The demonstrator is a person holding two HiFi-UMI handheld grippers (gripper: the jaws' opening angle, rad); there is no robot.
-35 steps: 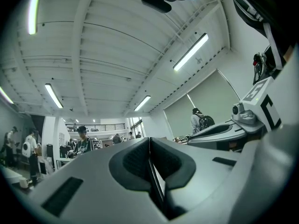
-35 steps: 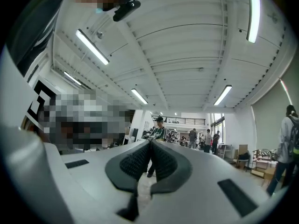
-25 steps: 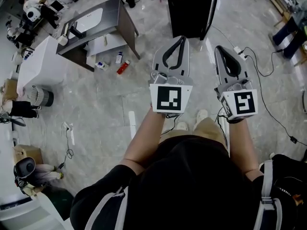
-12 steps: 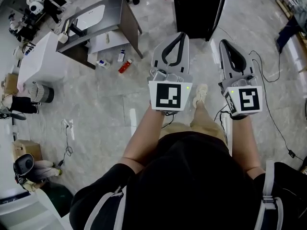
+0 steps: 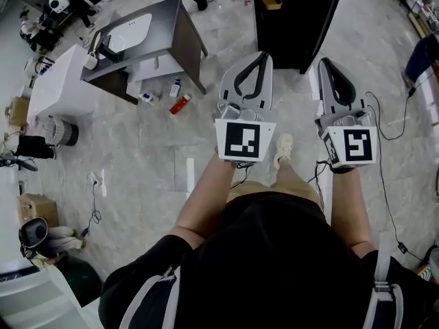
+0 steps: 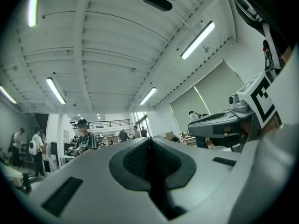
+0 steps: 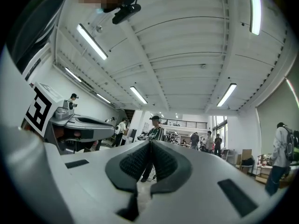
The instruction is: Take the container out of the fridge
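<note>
In the head view, the person stands on a grey marble floor (image 5: 137, 156) and holds both grippers out in front of the body, side by side and apart from each other. The left gripper (image 5: 263, 55) and the right gripper (image 5: 324, 62) both point toward the black fridge (image 5: 302, 26), which stands at the top of the view, near their tips but not touching them. A small yellow-brown container (image 5: 271, 0) shows at the upper left part of the fridge, well beyond both grippers; I cannot tell on which shelf it sits. At the left, a dark table (image 5: 182, 29) carries a white basin (image 5: 134, 29). A red bottle (image 5: 180, 103) and a white bottle (image 5: 175, 88) lie on the floor beside the table leg. One light shoe (image 5: 283, 149) of the person shows between the two arms.

In the left gripper view, the jaws of the left gripper (image 6: 149, 139) are pressed together and nothing is between them. They point up toward a white ceiling with tube lamps (image 6: 198, 39). The right gripper (image 6: 219, 125) shows at the right side.

In the right gripper view, the jaws of the right gripper (image 7: 150, 143) also meet at the tips with nothing between them. The left gripper (image 7: 79, 122) shows at the left. A person in a cap (image 7: 155, 130) stands far behind.
</note>
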